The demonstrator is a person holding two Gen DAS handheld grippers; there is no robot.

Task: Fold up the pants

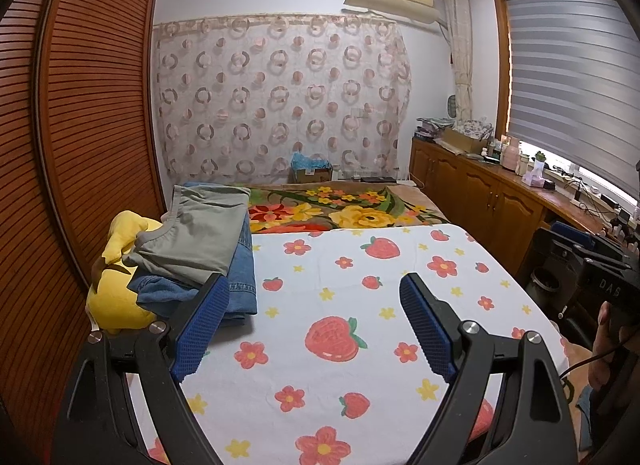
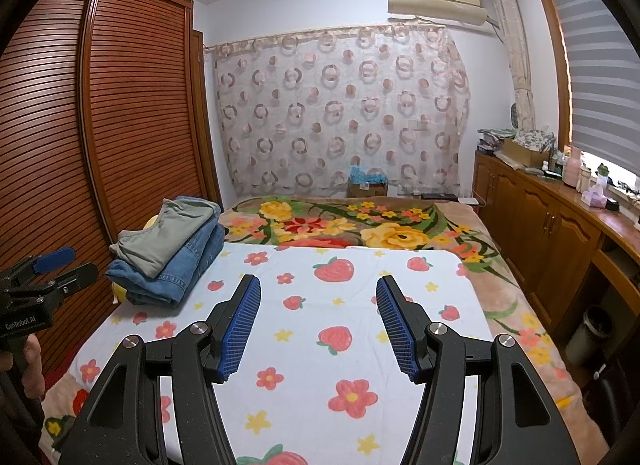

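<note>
**Operator:** While I look through the left wrist view, my left gripper has its tongs wide apart, holding nothing, above the strawberry towel. Grey pants lie folded on jeans at ten o'clock, beside a yellow plush toy.

**Partner:** And the right view?

**Operator:** My right gripper is spread too, empty. That stack sits at ten o'clock. It fits a finished pile or one waiting; I'd judge any grab should pinch a waistband edge, not the bulk.
</note>
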